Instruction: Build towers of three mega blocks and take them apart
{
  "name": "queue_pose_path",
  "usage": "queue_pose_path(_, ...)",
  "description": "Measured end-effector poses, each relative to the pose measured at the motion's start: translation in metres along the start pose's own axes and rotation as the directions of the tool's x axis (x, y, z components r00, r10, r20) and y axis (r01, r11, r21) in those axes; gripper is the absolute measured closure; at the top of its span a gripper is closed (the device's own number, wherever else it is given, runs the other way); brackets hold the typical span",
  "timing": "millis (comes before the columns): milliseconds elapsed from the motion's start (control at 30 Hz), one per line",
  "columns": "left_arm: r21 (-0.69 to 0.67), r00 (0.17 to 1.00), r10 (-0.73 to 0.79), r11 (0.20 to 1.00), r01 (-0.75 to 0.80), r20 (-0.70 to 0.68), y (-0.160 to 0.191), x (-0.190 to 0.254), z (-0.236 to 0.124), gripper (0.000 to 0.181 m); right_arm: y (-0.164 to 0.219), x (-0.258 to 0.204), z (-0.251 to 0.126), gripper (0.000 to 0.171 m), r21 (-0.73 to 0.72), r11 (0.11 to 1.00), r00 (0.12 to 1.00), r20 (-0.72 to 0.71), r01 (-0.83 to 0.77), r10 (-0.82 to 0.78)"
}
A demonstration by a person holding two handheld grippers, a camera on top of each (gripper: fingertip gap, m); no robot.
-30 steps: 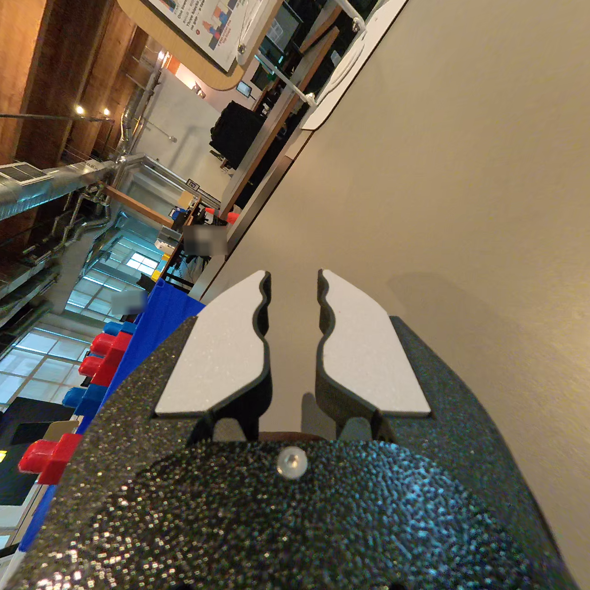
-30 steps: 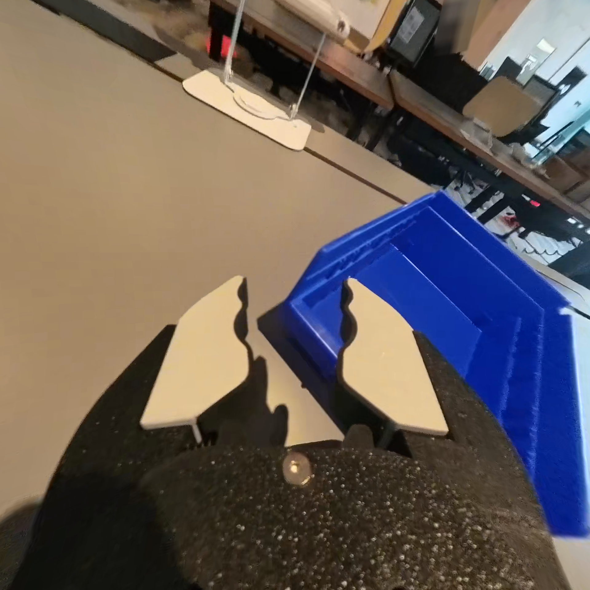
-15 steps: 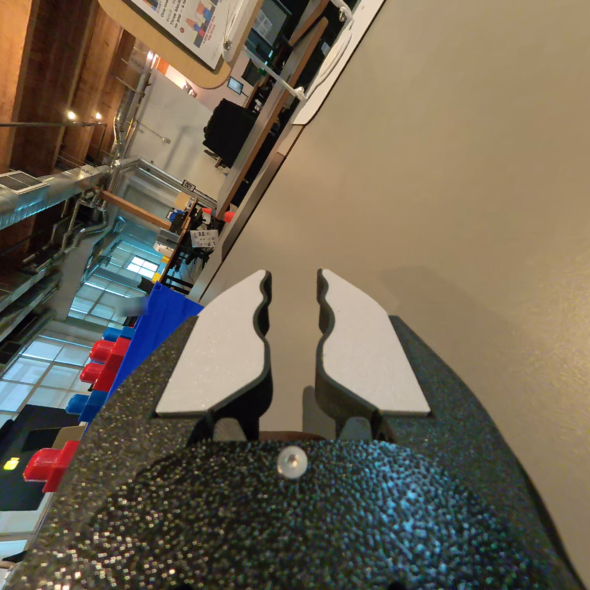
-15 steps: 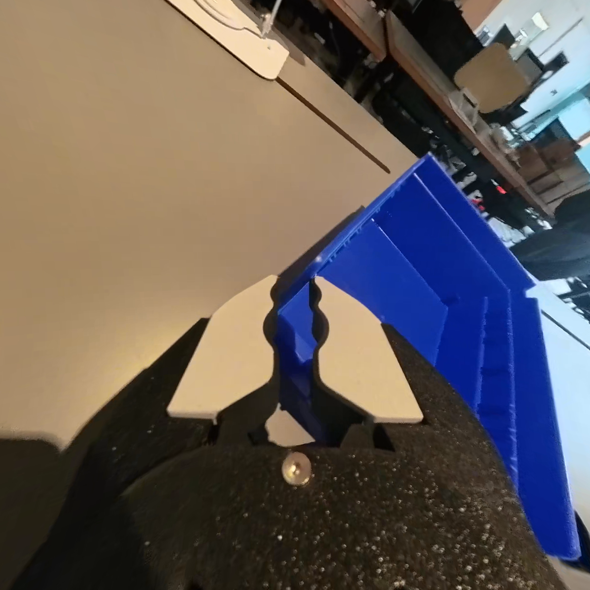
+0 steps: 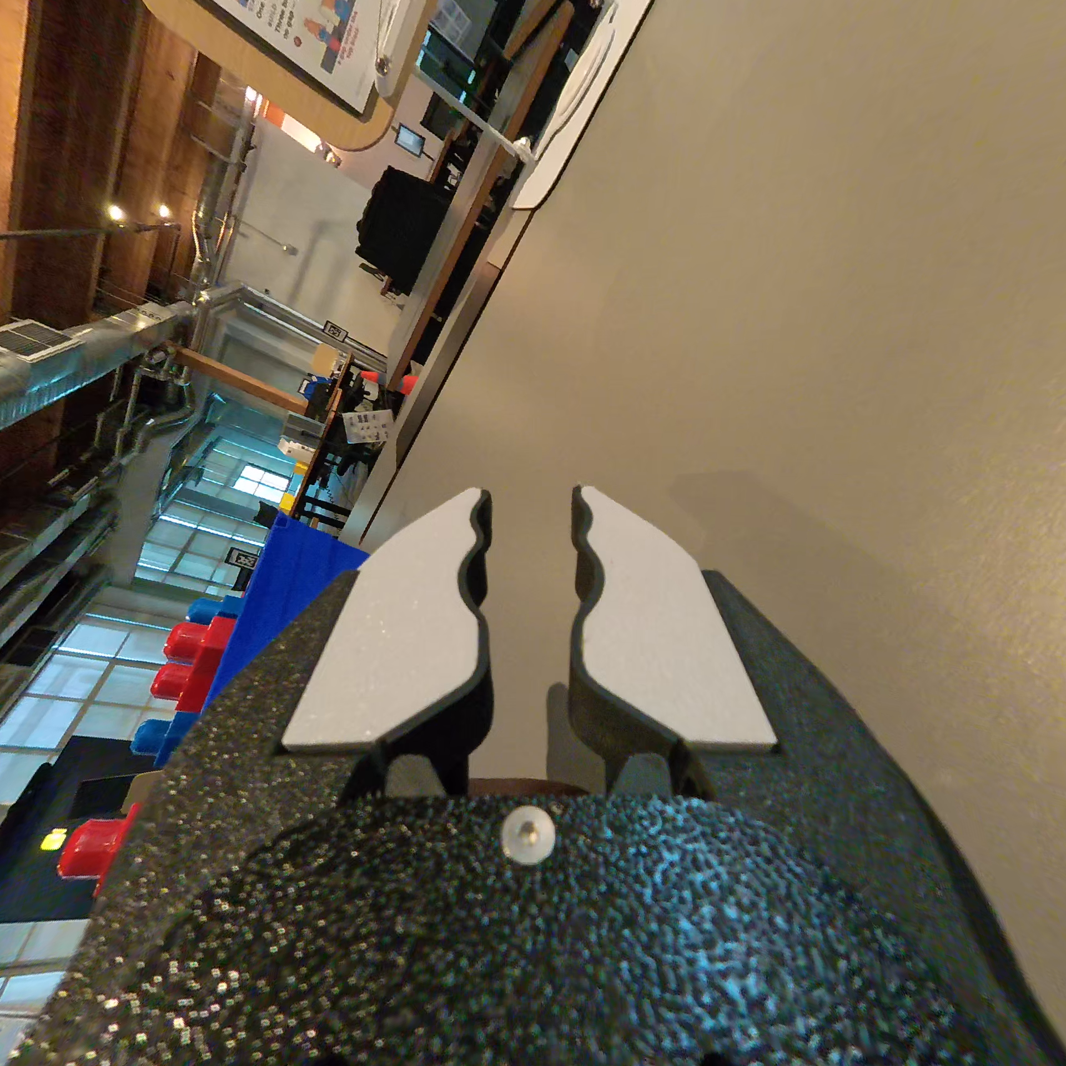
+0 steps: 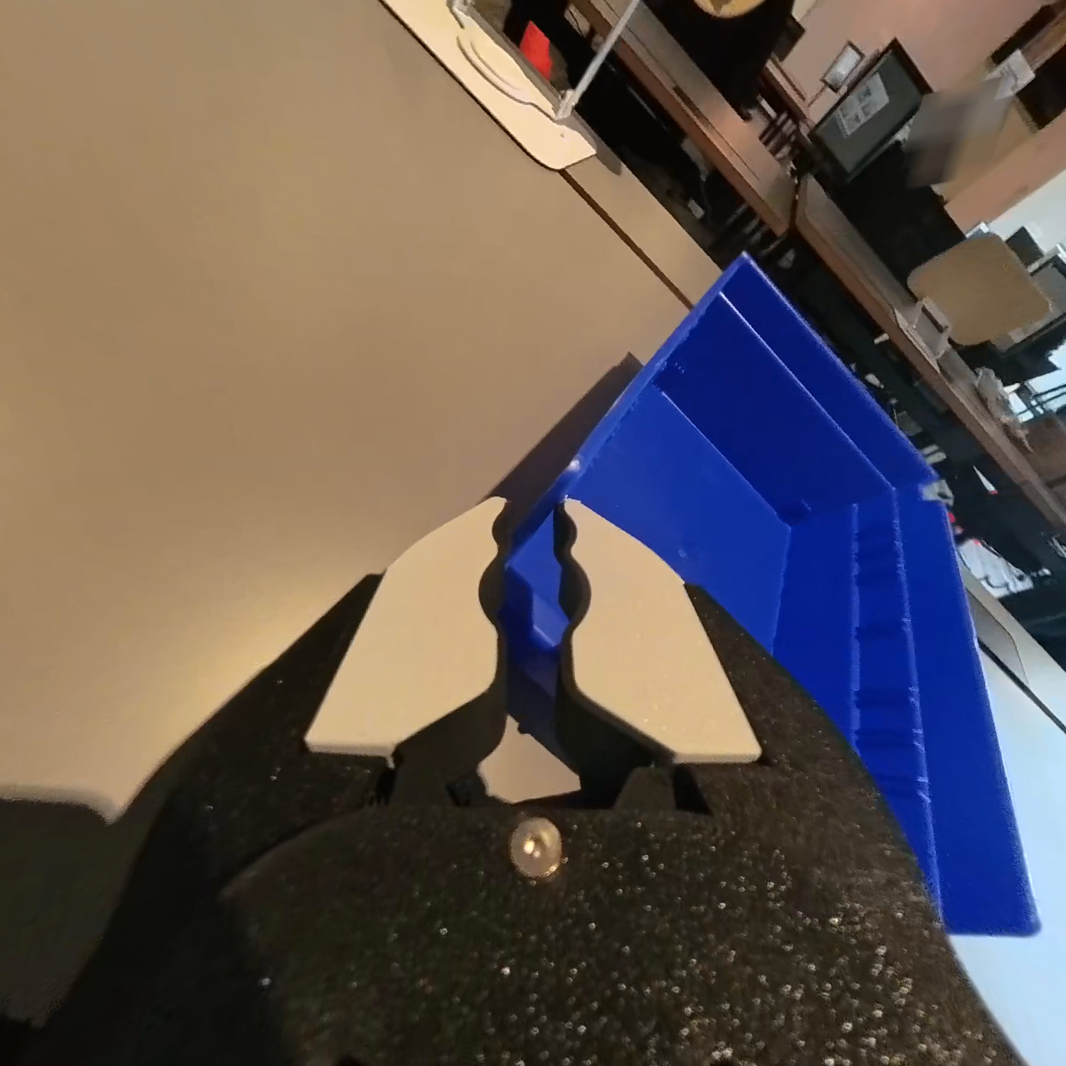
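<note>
We recorded a plain beige tabletop point(image 5: 807, 288) filling most of both views. A flat white base plate point(image 6: 519, 86) with a thin upright rod lay near its far edge, beside a dark seam line point(image 6: 629, 242) crossing the surface. Beyond the edge stood long wooden desks point(image 6: 750, 161), a tan-backed chair point(image 6: 980, 294) and a dark monitor point(image 6: 865, 121). In the left wrist view, a poster board point(image 5: 323, 52), ceiling ducts point(image 5: 86, 352) and large windows point(image 5: 104, 680) were noted.

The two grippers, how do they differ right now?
The right gripper is shut on the blue bin, clamping its wall; the left gripper holds nothing, its fingers apart over bare table. The right one's gap is narrower. Both have the same pale wavy-edged fingers on speckled black bodies.
</note>
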State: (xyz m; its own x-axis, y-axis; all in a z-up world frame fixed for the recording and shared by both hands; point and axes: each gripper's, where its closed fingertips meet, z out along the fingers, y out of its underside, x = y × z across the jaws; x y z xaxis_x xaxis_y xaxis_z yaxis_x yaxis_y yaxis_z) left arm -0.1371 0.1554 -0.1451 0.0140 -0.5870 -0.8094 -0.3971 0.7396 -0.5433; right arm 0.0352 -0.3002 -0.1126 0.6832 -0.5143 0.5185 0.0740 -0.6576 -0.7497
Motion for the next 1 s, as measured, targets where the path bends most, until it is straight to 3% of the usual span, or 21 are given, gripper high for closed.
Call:
queue_pose_path(233,-0.002,1.0,0.007,1.0,-0.007,-0.004,0.0,0.001,0.0,0.156,0.006,0.03,0.029,0.158,-0.026,1.0,0.999,0.035,0.007,-0.006)
queue_pose_path(433,0.001,1.0,0.006,1.0,-0.006,-0.004,0.0,0.001,0.0,0.156,0.021,0.065,0.048,0.163,-0.094,0.986,0.989,-0.061,-0.14,0.135)
queue_pose_path(767,0.006,1.0,0.011,1.0,-0.011,-0.006,-0.001,0.002,-0.001,0.156,0.022,0.067,0.049,0.166,-0.063,0.951,0.934,-0.219,-0.302,0.282)
queue_pose_path(1000,0.001,1.0,0.009,1.0,-0.009,-0.003,-0.001,0.001,-0.001,0.156,0.006,0.054,0.063,0.165,-0.16,0.949,0.914,-0.352,-0.27,0.201)
